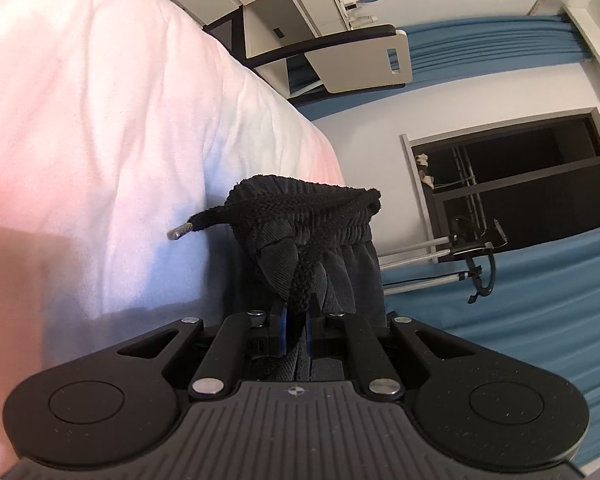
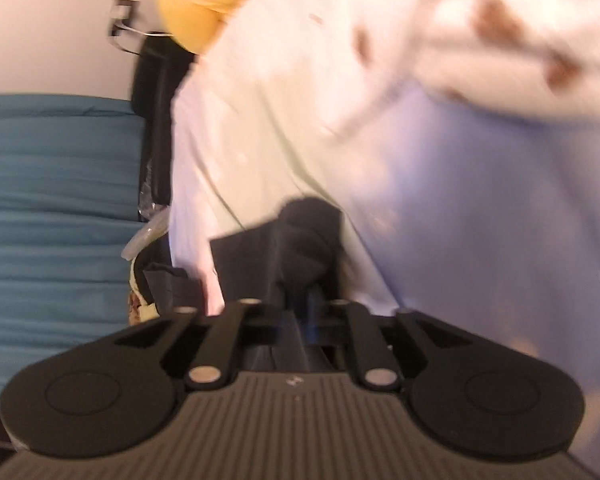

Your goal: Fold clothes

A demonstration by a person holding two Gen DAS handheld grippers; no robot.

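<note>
The black garment [image 1: 312,216] is a pair of trousers or shorts with a ribbed elastic waistband and a drawstring ending in a metal tip [image 1: 179,233]. My left gripper [image 1: 296,312] is shut on the bunched waistband and holds it beside the edge of a white bed cover [image 1: 100,120]. The right wrist view is blurred. In it, a dark fold of the same black garment [image 2: 300,240] rises from between the fingers of my right gripper [image 2: 302,304], whose jaws stand close together and pinch the cloth.
A white chair with black arms [image 1: 360,60], a dark window [image 1: 520,176] and a clamp stand [image 1: 472,248] lie beyond the bed. Blue fabric [image 2: 56,200] hangs at the left. White bedding with brown spots [image 2: 480,20] and a yellow cloth [image 2: 196,4] are above.
</note>
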